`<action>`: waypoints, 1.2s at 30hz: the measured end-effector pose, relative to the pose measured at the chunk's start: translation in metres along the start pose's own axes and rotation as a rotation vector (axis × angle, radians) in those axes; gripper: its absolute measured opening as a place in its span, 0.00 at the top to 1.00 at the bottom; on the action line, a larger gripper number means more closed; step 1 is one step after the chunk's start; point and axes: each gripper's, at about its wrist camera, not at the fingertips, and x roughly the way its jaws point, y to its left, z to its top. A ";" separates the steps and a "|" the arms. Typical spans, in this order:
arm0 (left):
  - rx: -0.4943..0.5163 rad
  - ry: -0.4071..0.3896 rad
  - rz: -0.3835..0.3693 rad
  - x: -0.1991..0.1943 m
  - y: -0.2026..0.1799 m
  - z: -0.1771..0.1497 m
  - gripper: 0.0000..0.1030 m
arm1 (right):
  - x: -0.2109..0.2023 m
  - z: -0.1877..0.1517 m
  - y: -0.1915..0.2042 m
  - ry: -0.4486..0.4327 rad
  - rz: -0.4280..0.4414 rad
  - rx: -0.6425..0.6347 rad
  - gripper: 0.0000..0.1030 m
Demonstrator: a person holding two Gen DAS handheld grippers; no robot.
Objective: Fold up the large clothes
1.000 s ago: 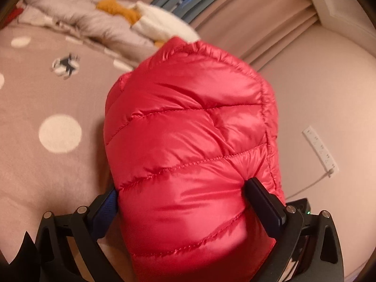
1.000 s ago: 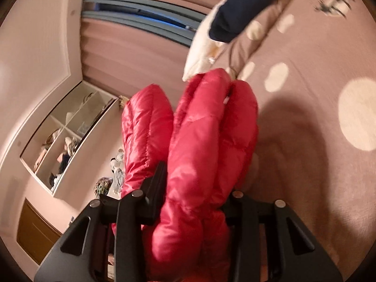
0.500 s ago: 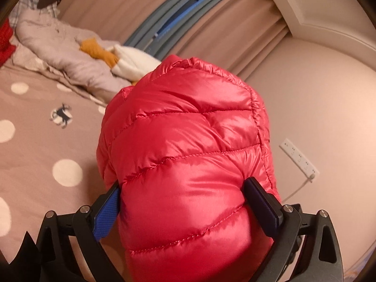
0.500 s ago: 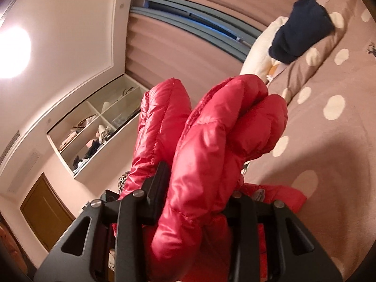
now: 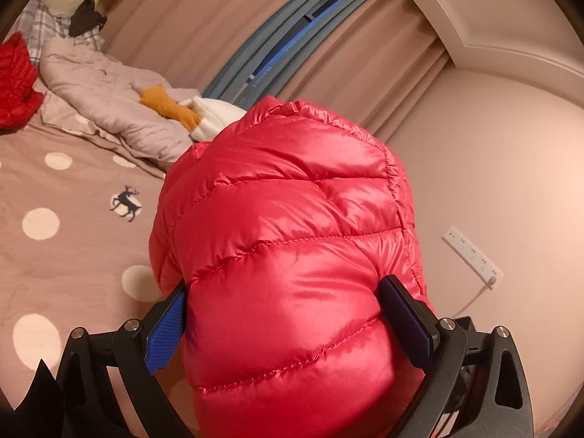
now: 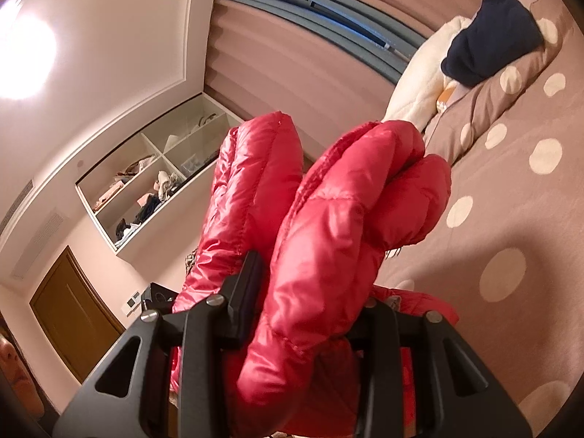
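Bedroom: brown bedspread with pale dots and a deer motif; pink curtains; wall shelf; power strip.
Red puffer jacket: lifted above the bedspread, bunched.
Left gripper: blue pads pressed against a thick quilted bulge.
Right gripper: clamped on a fold, jacket lobes standing beyond the fingers.

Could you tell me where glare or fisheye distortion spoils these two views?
Right wrist view: ceiling light blows out the upper-left corner; bed cover looks tilted. Left wrist view: no blown-out patch, sheen on the red down jacket, window frame bowed by the fisheye.
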 end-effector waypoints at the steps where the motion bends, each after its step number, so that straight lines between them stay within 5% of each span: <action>1: 0.000 0.000 0.005 -0.001 0.000 0.000 0.06 | 0.002 -0.001 0.000 0.005 -0.004 0.002 0.66; 13: -0.036 0.001 -0.023 -0.003 0.034 0.021 0.06 | 0.034 -0.006 0.015 0.037 -0.094 -0.074 0.65; 19: -0.003 0.003 0.034 0.037 0.064 0.052 0.06 | 0.079 0.011 -0.004 0.062 -0.185 -0.097 0.65; 22: 0.010 0.026 0.115 0.074 0.096 0.064 0.06 | 0.115 0.026 -0.034 0.102 -0.273 -0.096 0.65; 26: -0.030 0.163 0.285 0.122 0.147 0.049 0.06 | 0.169 0.029 -0.097 0.225 -0.518 -0.075 0.64; 30: 0.038 0.118 0.274 0.115 0.151 0.028 0.05 | 0.183 0.009 -0.131 0.300 -0.709 -0.128 0.54; 36: 0.017 0.120 0.279 0.114 0.148 0.027 0.03 | 0.173 0.010 -0.134 0.280 -0.792 -0.161 0.38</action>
